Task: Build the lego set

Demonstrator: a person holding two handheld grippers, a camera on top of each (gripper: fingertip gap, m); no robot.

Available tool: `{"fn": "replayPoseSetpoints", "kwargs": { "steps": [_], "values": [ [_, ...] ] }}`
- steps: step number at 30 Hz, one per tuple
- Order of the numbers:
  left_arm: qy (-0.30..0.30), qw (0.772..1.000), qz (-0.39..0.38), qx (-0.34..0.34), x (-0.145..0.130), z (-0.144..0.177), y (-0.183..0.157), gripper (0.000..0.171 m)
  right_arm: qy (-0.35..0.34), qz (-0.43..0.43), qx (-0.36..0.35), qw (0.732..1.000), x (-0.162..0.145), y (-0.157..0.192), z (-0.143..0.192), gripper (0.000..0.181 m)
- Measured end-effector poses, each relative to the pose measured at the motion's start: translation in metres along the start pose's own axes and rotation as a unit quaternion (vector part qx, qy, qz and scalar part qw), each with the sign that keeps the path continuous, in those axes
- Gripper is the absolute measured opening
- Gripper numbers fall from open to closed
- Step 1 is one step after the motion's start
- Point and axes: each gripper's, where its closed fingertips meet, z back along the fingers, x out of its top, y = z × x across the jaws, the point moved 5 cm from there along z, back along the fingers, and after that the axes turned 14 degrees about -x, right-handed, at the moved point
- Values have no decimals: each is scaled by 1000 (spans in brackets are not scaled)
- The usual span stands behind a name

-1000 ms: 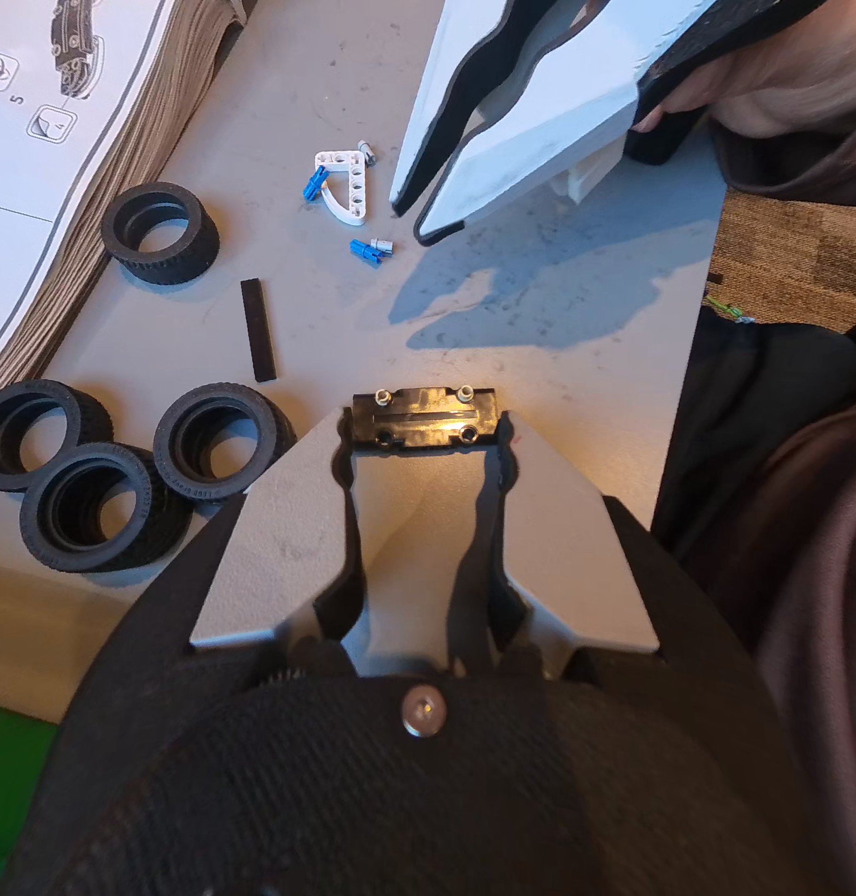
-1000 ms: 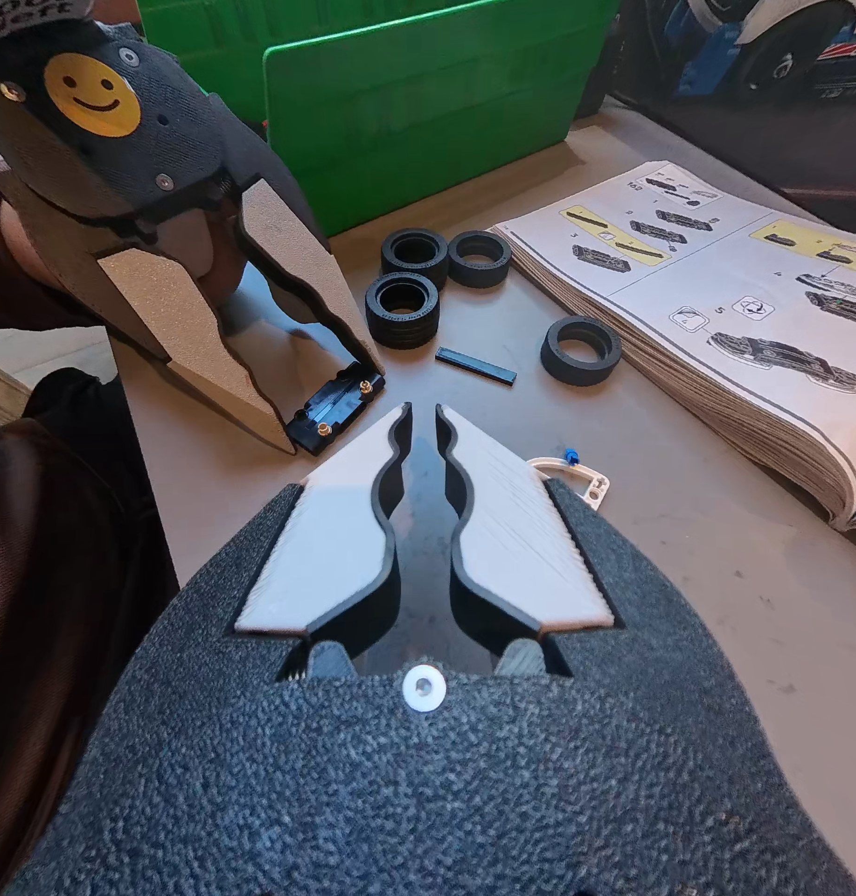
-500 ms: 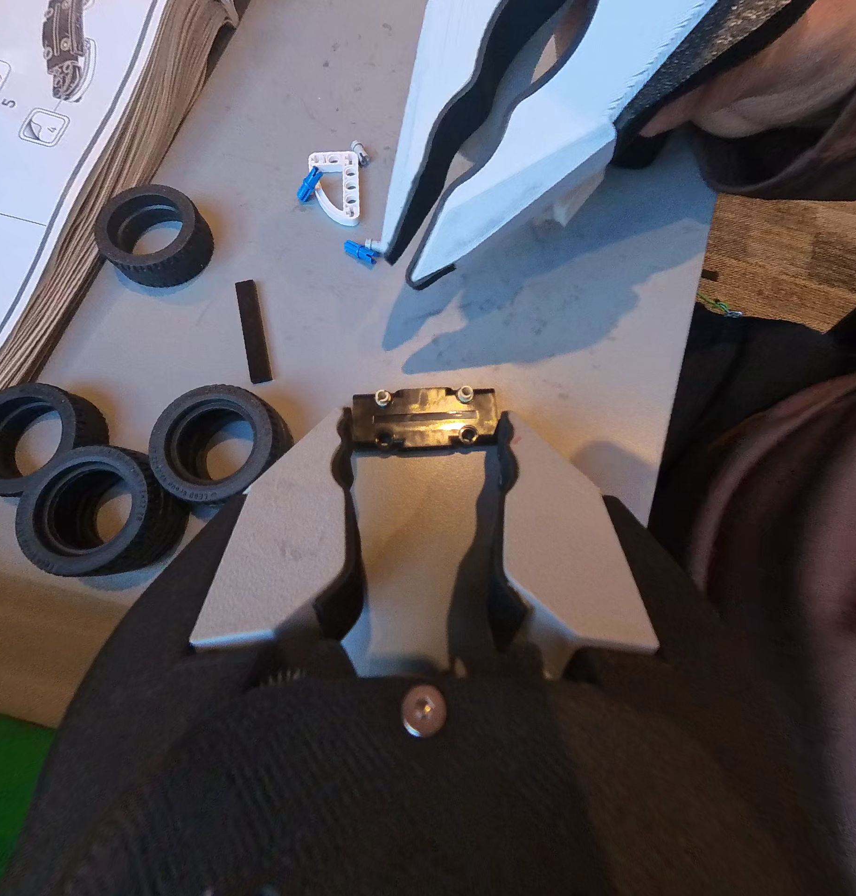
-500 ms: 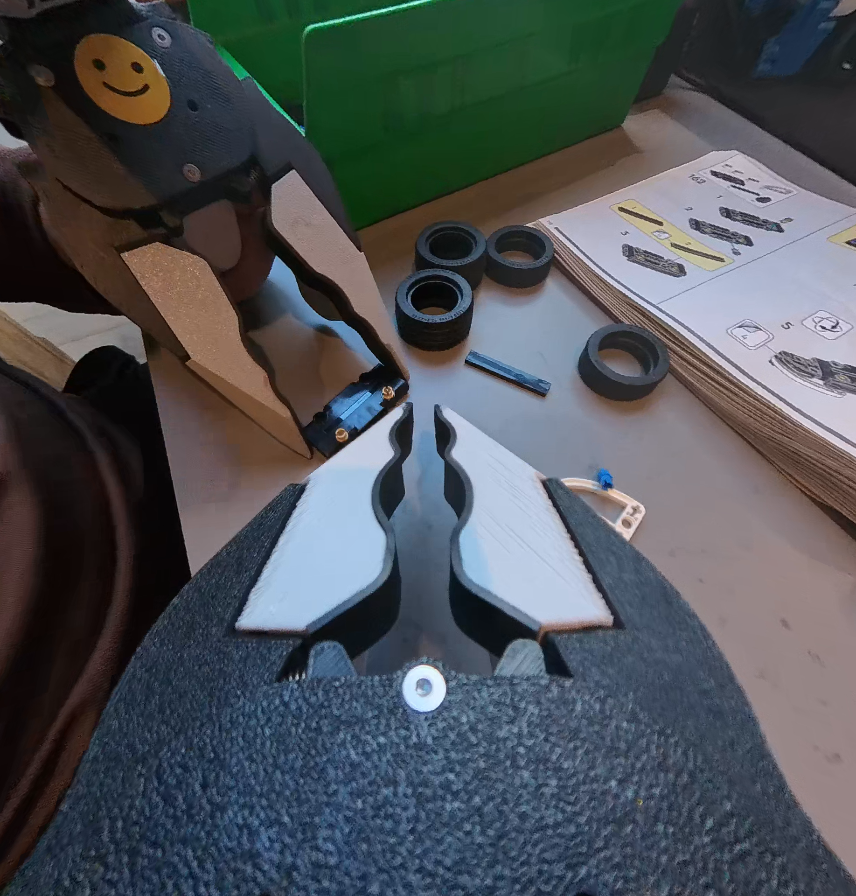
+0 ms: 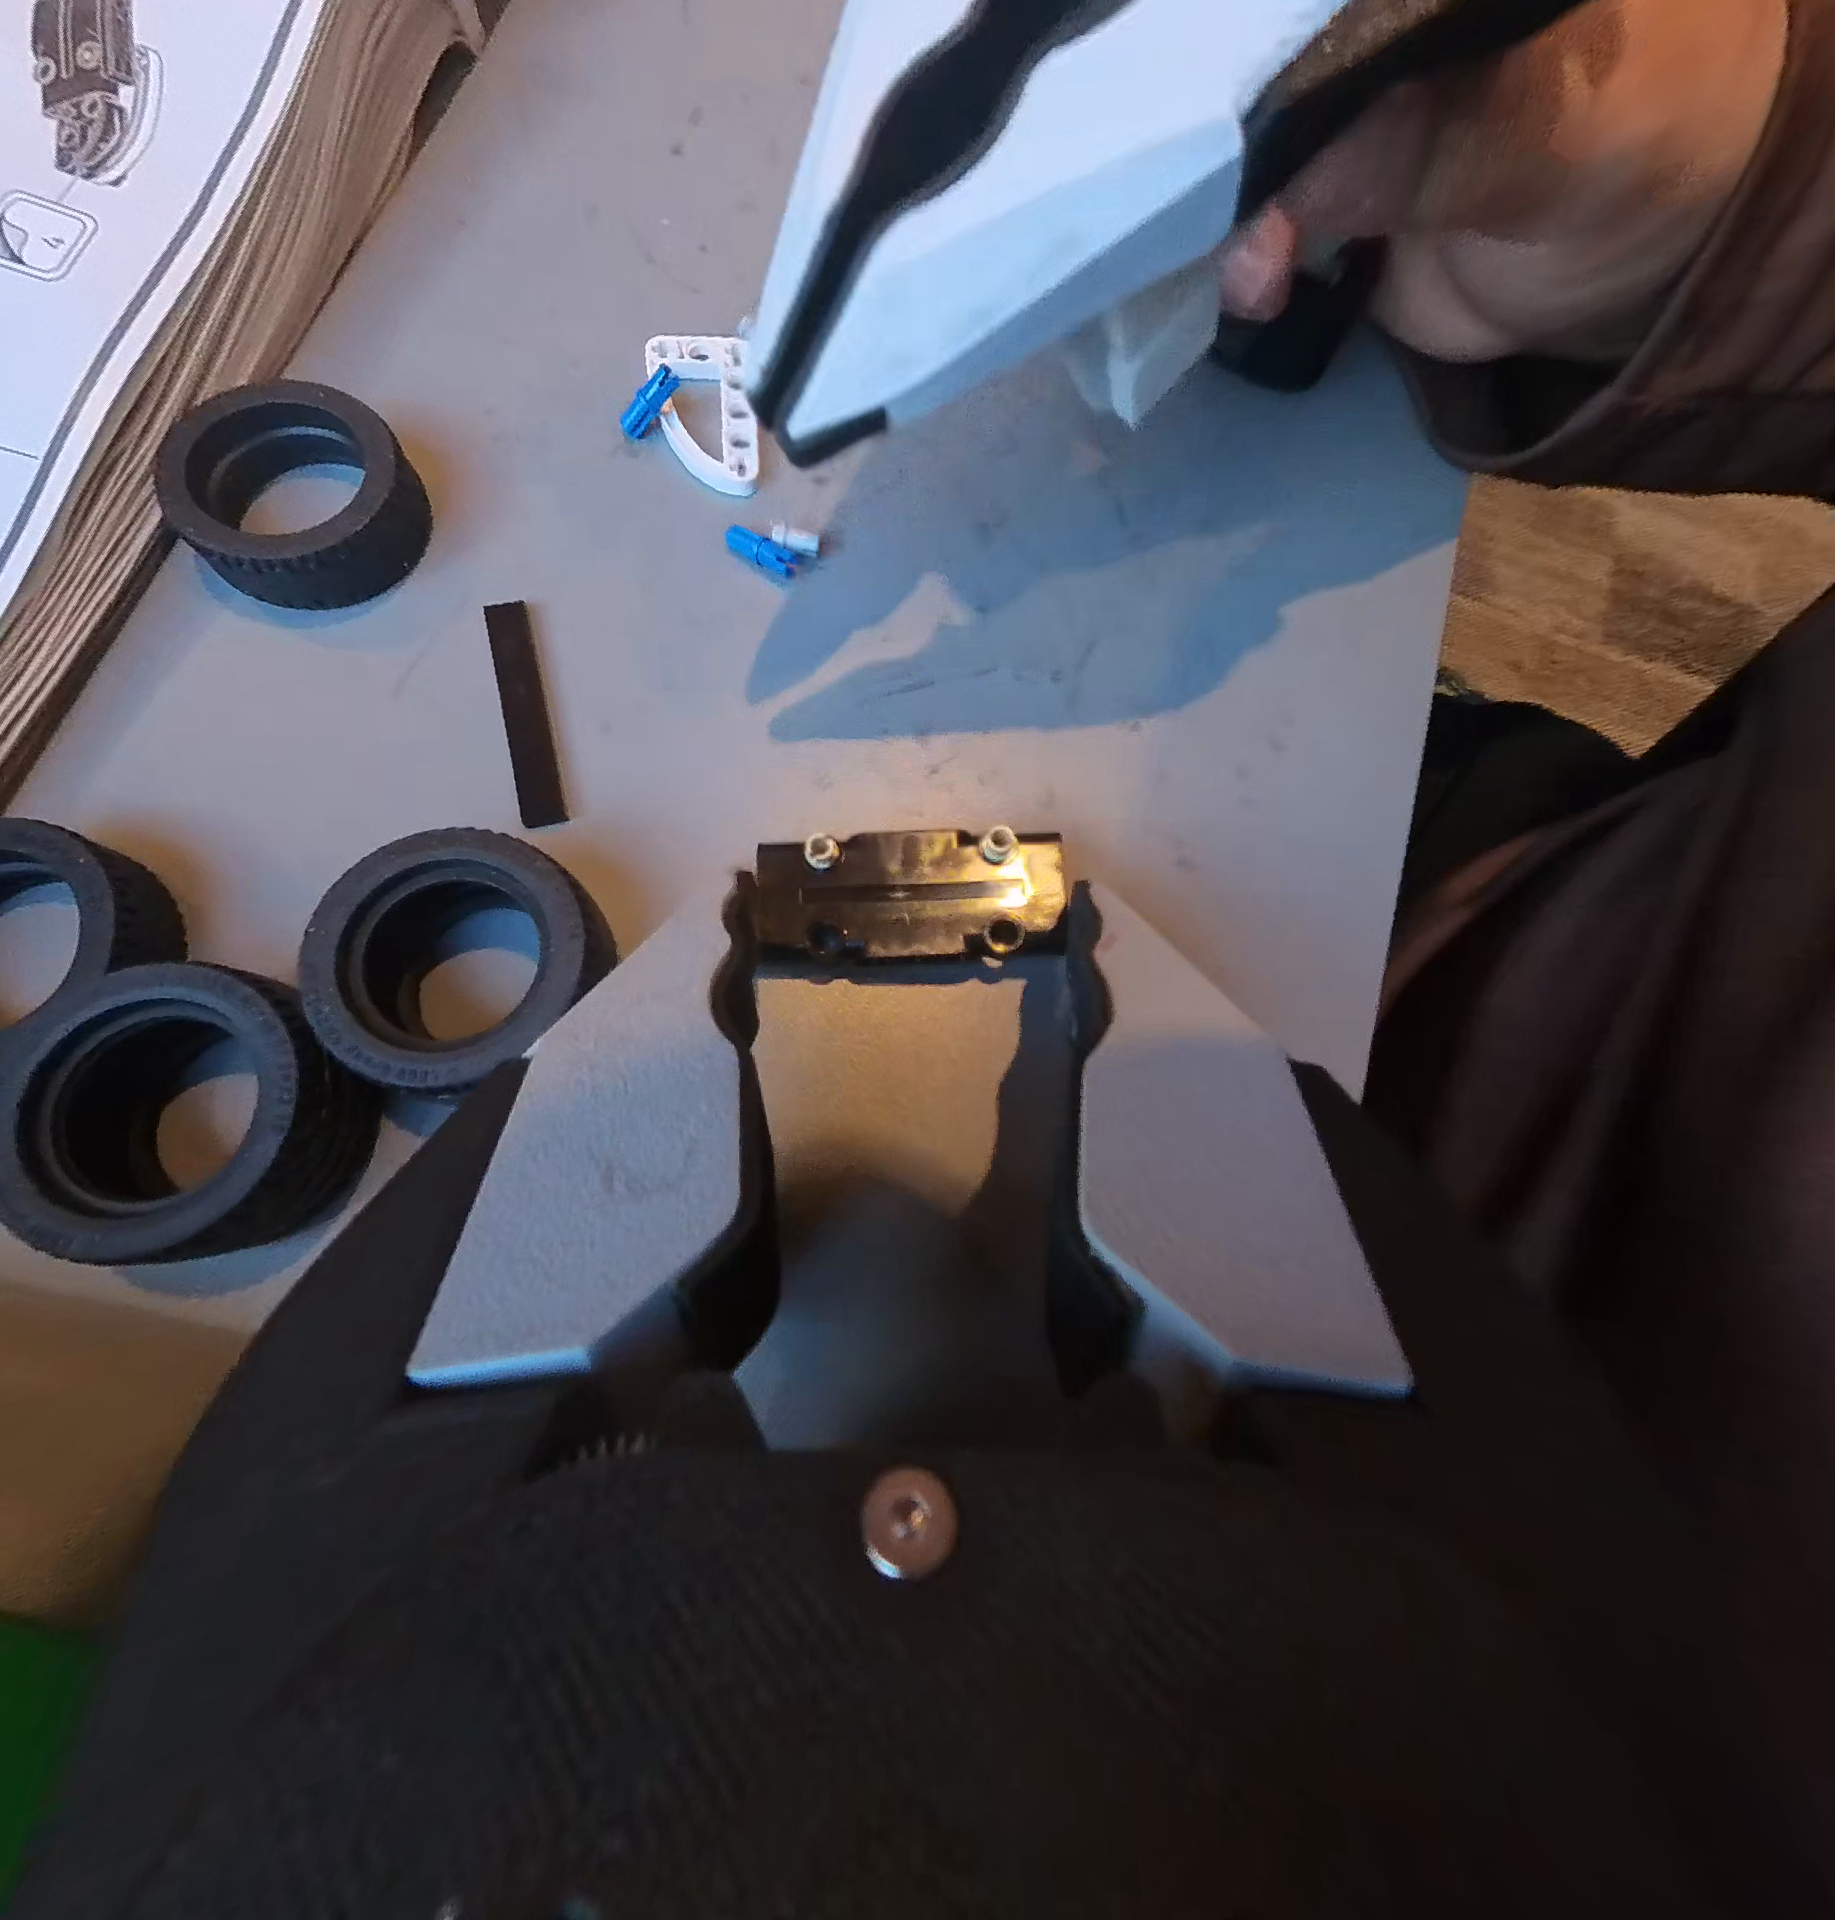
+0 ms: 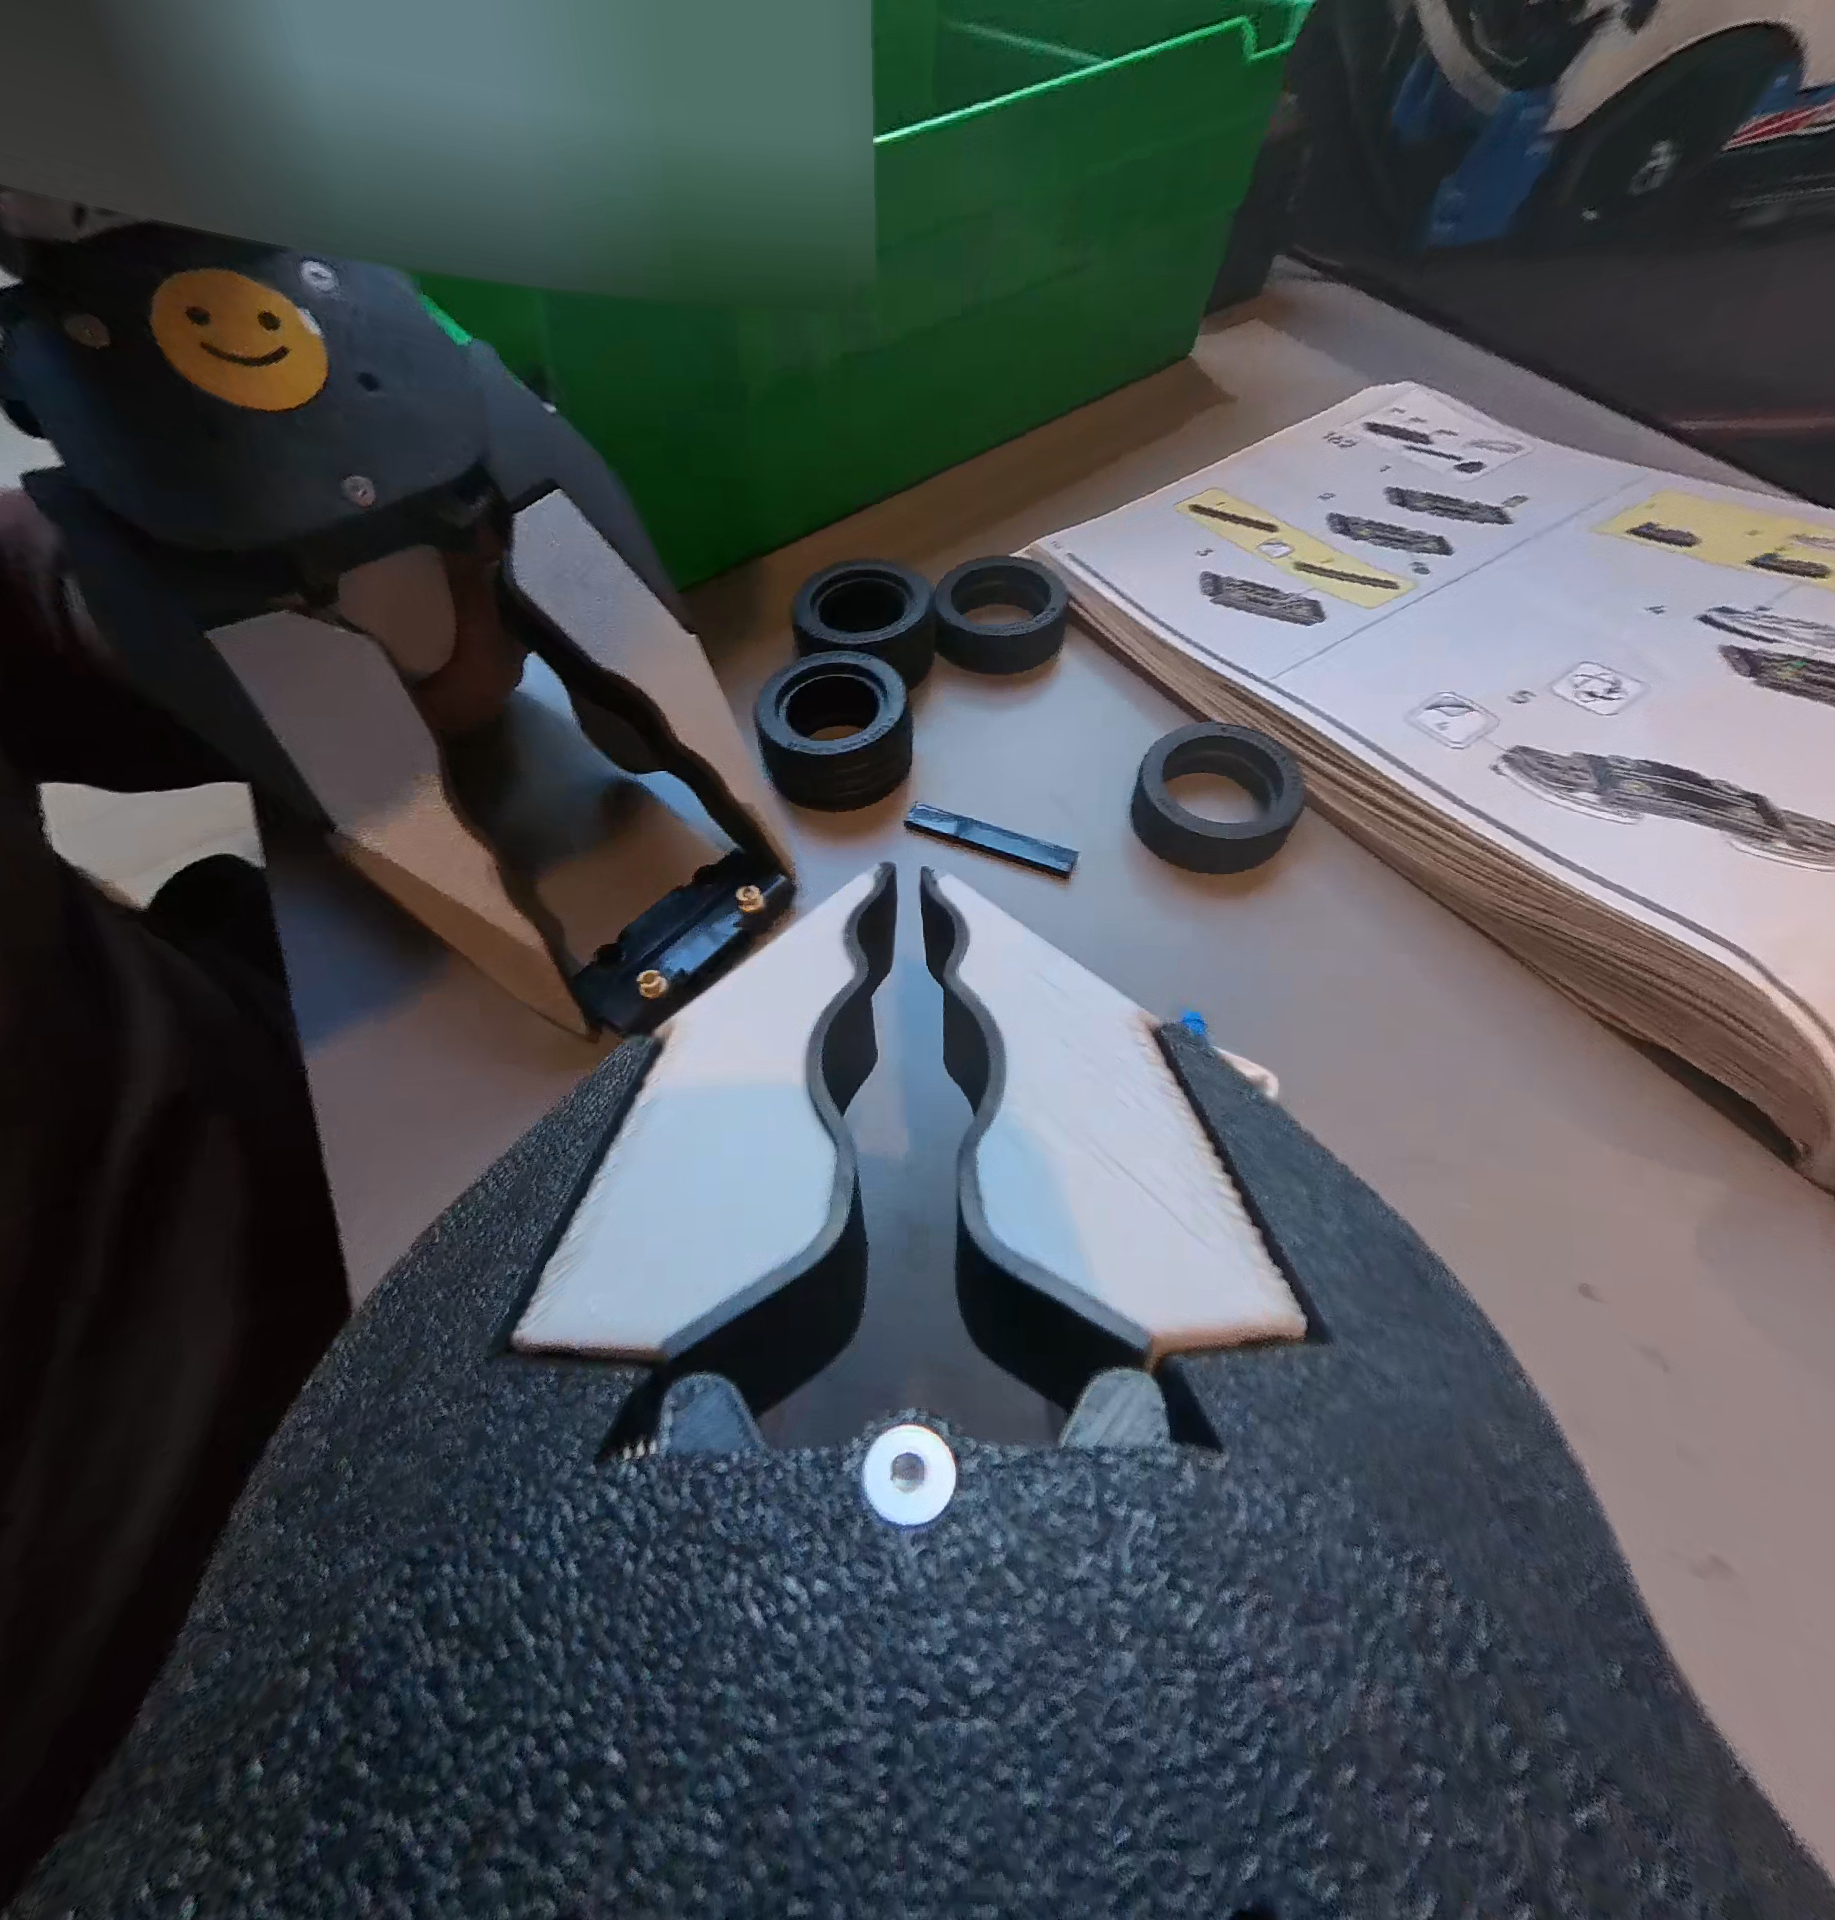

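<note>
Glossy black plastic piece; matt rubber tyres; paper booklet.

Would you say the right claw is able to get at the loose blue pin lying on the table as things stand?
Probably yes: the right claw holds nothing, and the blue pin lies in the open just beyond its tips, with only the white curved piece beside it.

The table is plain grey. On it, the four tyres are black with ribbed tread, and the flat strip beside them is black. The curved piece is white with a blue pin. The bin behind the table is bright green. The left gripper carries a yellow smiling face on black.
</note>
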Motion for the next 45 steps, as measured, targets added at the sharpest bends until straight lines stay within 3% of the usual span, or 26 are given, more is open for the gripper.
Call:
{"fn": "replayPoseSetpoints", "kwargs": {
  "steps": [11, 27, 39, 45],
  "values": [
    [14, 999, -22, 32, -5, 3, 0, 58, 104, 6, -78, 991, -27, -12, 4, 12],
    [14, 999, -22, 35, -7, 5, -1, 58, 161, 29, -74, 984, -36, -11, -12, 12],
    [14, 999, -21, 35, -26, 29, 1, 58, 163, 22, -31, 986, -37, 22, -2, 12],
    [15, 999, -23, 36, -27, 30, 0, 58, 168, 19, -12, 985, -40, 17, 3, 13]
  ]
}}
